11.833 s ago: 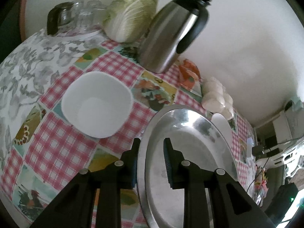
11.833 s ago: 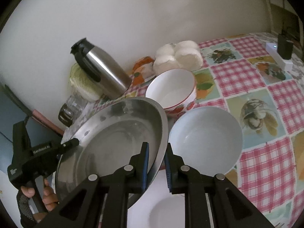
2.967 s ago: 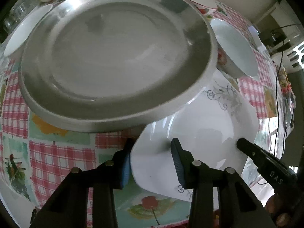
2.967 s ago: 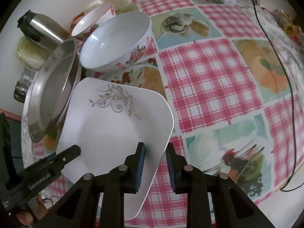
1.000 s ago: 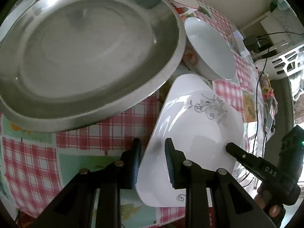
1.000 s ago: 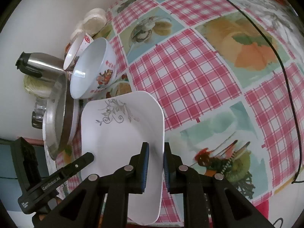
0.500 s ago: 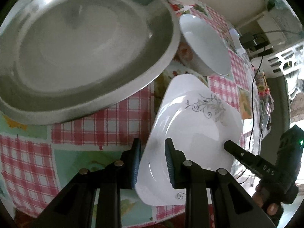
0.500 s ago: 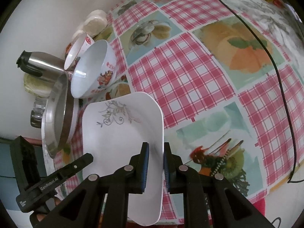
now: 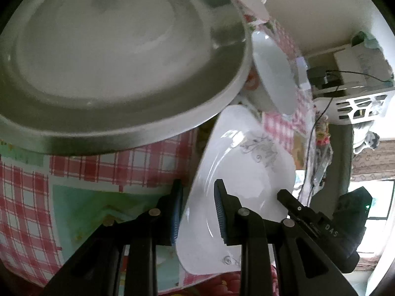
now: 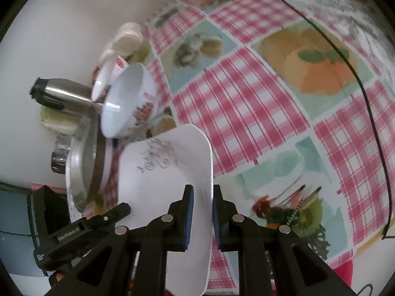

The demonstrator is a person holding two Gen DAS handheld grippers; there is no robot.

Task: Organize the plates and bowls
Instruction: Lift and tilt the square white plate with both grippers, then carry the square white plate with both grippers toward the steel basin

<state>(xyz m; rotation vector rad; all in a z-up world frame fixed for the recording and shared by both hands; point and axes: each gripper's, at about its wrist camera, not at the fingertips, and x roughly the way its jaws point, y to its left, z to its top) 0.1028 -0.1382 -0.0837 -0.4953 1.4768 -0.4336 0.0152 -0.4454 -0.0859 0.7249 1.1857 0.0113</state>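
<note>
White square plate (image 10: 158, 180) is held off the checked tablecloth (image 10: 246, 103), clamped at opposite edges by the left gripper (image 9: 197, 209) and right gripper (image 10: 200, 212). At 10 o'clock of it stands the steel tray (image 9: 118, 56); a white bowl (image 10: 126, 101) sits at 12.

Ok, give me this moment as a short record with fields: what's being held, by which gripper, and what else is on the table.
held item: white plate with a grey flourish, tilted above the table
left gripper: shut on one edge of the plate
right gripper: shut on the opposite edge
steel tray: beside the plate, its rim overlapping it in the left view
bowls: white bowl with red print, a second bowl behind it
table cover: checked cloth with fruit pictures
also there: steel flask, black cable
</note>
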